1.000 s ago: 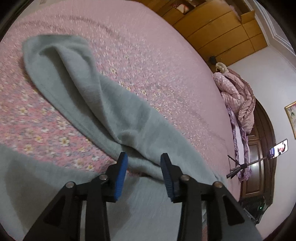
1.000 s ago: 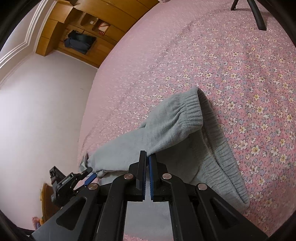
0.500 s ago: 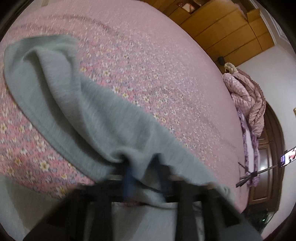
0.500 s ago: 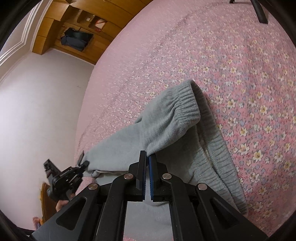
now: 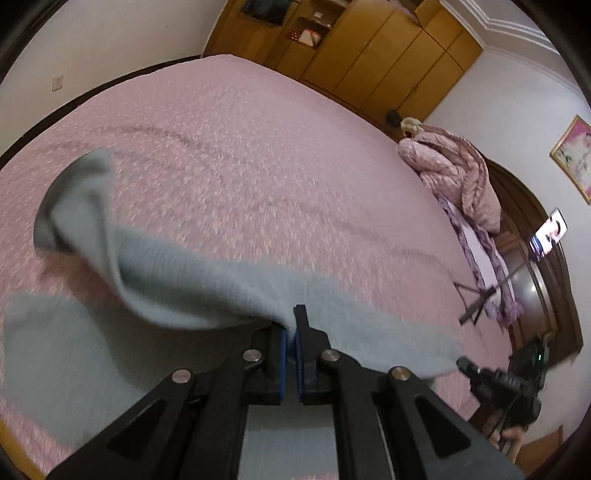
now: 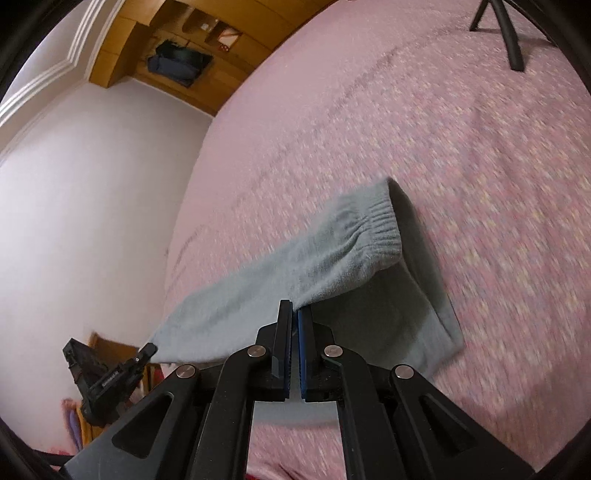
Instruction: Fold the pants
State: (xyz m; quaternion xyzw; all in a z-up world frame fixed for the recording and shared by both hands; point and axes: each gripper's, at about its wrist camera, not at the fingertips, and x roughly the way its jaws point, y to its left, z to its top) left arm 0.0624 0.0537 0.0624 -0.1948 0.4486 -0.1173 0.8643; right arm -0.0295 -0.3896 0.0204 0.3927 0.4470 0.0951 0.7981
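Observation:
The grey fleece pants [image 5: 192, 273] hang lifted above the pink floral bed. My left gripper [image 5: 290, 325] is shut on the edge of the pants, which drape from it toward the far left. My right gripper [image 6: 294, 314] is shut on the pants [image 6: 332, 254] near the elastic waistband [image 6: 380, 225]; a lower layer sags beneath. The right gripper shows at the left wrist view's lower right [image 5: 480, 373], and the left gripper at the right wrist view's lower left [image 6: 140, 356], both at the cloth's edge.
The pink bedspread [image 5: 258, 155] fills both views. Wooden wardrobes [image 5: 369, 55] stand beyond the bed. A pink quilt heap [image 5: 454, 173] lies at the right, with a phone on a tripod [image 5: 550, 232]. Black tripod legs [image 6: 506, 33] stand on the bed.
My left gripper went from open to shut on the pants edge. Both grippers have lifted, raising the pants off the bed.

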